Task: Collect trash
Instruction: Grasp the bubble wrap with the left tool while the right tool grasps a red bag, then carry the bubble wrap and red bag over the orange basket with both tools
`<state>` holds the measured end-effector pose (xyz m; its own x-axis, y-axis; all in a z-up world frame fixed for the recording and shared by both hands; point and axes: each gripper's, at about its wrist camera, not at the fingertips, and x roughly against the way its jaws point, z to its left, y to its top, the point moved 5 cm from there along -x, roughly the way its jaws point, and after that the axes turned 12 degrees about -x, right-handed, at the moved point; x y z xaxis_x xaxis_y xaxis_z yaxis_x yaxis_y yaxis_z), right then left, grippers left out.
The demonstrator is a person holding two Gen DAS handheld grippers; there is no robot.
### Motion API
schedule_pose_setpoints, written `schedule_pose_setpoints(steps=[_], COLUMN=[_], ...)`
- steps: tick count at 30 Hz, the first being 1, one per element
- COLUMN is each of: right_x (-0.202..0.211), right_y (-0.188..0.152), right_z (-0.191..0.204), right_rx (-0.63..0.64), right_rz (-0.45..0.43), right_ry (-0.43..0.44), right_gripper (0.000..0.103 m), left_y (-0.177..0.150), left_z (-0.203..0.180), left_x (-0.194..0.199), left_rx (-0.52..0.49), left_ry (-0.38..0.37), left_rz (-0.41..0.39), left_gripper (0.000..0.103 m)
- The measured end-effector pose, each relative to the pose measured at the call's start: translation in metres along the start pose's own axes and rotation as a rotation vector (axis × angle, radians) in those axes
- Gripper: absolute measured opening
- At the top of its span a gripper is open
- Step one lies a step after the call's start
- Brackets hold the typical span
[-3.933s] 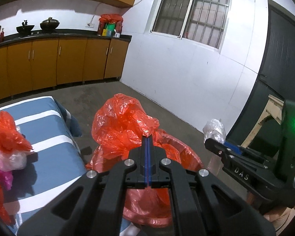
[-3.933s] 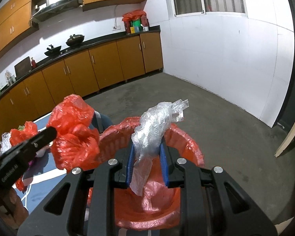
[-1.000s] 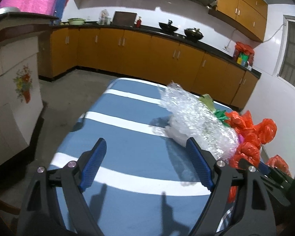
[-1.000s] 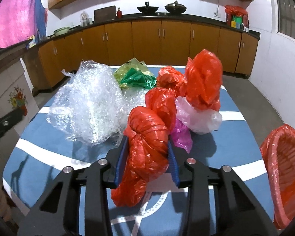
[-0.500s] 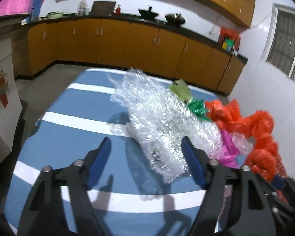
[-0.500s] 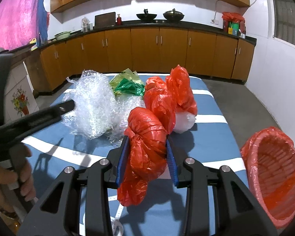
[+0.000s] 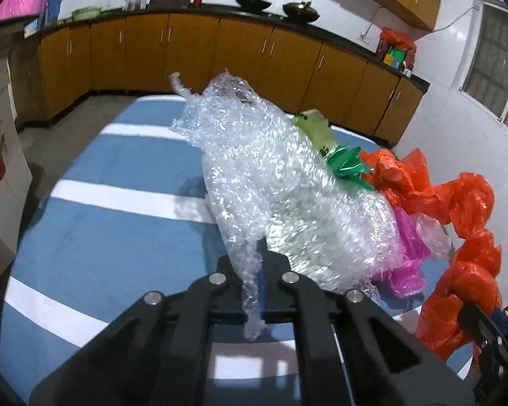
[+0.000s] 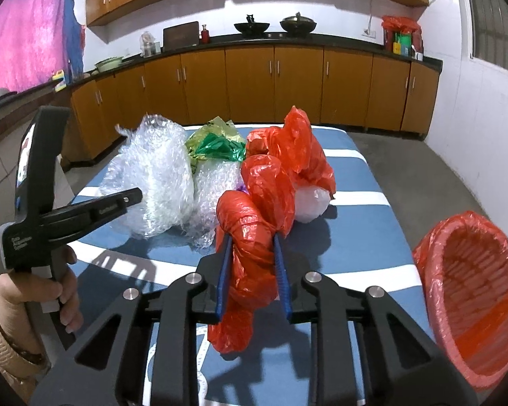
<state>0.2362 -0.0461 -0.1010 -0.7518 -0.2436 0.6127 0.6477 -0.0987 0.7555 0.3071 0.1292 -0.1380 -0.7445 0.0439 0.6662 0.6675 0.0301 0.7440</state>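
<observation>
the left gripper (image 7: 260, 264) has clamped onto the crumpled clear bubble wrap (image 7: 271, 182), its length running toward upper left; the right gripper (image 8: 252, 264), closing, pinches an upright twisted red plastic bag (image 8: 254, 253).

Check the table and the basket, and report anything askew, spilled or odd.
Nothing stands out. The left gripper pinches the bubble wrap, the right gripper's jaws are closing on a red bag, and the red-lined basket sits beside the table.

We look forward and down along each gripper, close over the striped surface (image 7: 94, 237). Both views share the bubble wrap (image 7: 271, 169) ahead and the cabinets (image 8: 288, 84) beyond.
</observation>
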Motion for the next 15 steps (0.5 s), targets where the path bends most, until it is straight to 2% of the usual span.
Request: schedule_pose_setpoints(steps=[15], right_x=[0.037], right_y=[0.016], right_z=[-0.013], right_rx=[-0.012], right_rz=[-0.082], right_ry=[0.004], right_gripper=[0.023], left_y=[0.011], left_z=[-0.014], left_x=[0.074], left_rx=[-0.093], left_ry=[-0.019], left_rz=[-0.142], left_gripper=[0.005])
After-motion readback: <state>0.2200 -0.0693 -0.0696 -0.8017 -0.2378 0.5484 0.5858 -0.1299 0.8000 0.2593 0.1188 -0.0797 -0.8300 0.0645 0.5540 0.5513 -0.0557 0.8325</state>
